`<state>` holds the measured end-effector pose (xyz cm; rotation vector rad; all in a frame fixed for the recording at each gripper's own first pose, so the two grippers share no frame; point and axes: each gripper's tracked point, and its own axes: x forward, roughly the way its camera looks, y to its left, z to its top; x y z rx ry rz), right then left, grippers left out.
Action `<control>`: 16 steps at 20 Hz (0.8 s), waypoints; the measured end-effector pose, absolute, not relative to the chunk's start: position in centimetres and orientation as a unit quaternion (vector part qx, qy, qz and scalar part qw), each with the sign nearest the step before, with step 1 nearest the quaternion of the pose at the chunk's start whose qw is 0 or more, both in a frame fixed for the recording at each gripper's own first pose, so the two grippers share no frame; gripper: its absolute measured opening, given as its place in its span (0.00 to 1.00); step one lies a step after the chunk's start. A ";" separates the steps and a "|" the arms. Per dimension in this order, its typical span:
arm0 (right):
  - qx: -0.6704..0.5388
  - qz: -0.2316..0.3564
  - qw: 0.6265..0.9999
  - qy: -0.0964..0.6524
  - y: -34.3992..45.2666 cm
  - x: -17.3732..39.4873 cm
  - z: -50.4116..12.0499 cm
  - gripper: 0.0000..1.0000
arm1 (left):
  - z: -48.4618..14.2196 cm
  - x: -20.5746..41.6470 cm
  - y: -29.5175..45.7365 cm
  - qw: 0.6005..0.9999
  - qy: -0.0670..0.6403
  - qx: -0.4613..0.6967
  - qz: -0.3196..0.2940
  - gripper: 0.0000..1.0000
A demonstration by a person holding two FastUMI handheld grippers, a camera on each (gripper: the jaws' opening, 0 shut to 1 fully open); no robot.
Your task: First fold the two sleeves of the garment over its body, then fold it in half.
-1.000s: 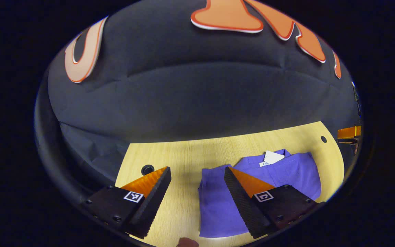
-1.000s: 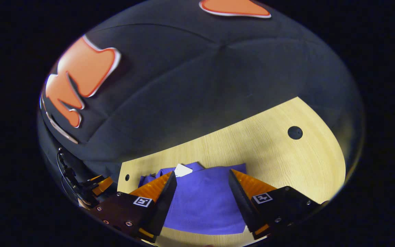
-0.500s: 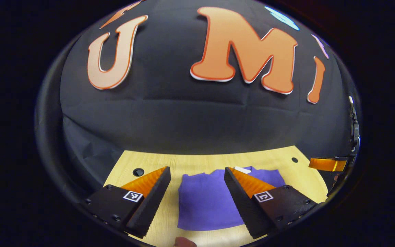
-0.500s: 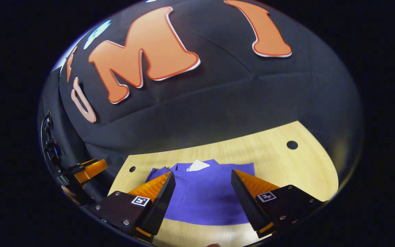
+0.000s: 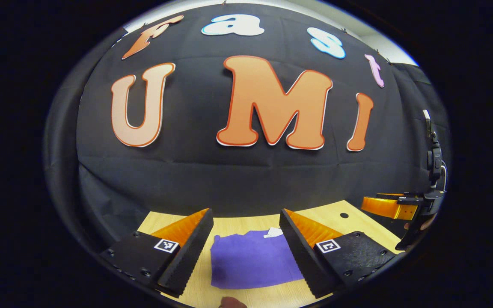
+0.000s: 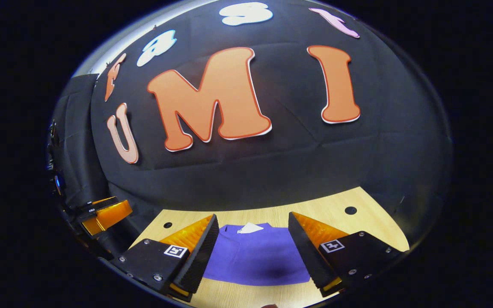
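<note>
A purple garment (image 5: 253, 259) lies as a compact folded rectangle on the table (image 5: 336, 216), nearer its front edge than its back. Left tongs (image 5: 245, 252) and right tongs (image 6: 253, 252) hang wide open and empty above it, so the folding looks finished.

garment (image 5: 250, 259) side hidden behind gripper finger, white tag (image 6: 249, 228) unreadable

The left gripper (image 5: 245, 214) hangs raised, its fingers spread wide and empty. The right gripper (image 6: 253, 217) does likewise, alongside it.
</note>
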<state>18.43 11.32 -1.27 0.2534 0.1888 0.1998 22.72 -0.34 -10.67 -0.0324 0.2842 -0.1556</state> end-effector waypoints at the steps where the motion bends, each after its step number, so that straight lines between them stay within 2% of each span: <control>1: 0.119 0.100 0.984 0.088 11.6 17.8 -1.0 0.97 | -10.1 21.8 -0.3 0.988 0.131 -0.011 -0.078 1.00; 10: 0.081 0.107 0.989 0.063 14.4 11.7 0.3 0.97 | -7.8 16.1 -2.4 0.991 0.063 0.041 -0.106 1.00; 12: 0.082 0.119 0.988 0.052 14.6 10.8 1.1 1.00 | -6.7 14.8 -3.7 0.992 0.043 0.038 -0.115 1.00; 13: 0.079 0.121 0.988 0.044 14.5 10.5 1.6 0.97 | -5.9 14.3 -4.0 0.993 0.027 0.035 -0.111 1.00; 16: 0.052 0.129 0.990 0.010 13.4 9.8 2.5 0.97 | -6.2 13.0 -4.5 0.995 0.022 0.039 -0.084 0.99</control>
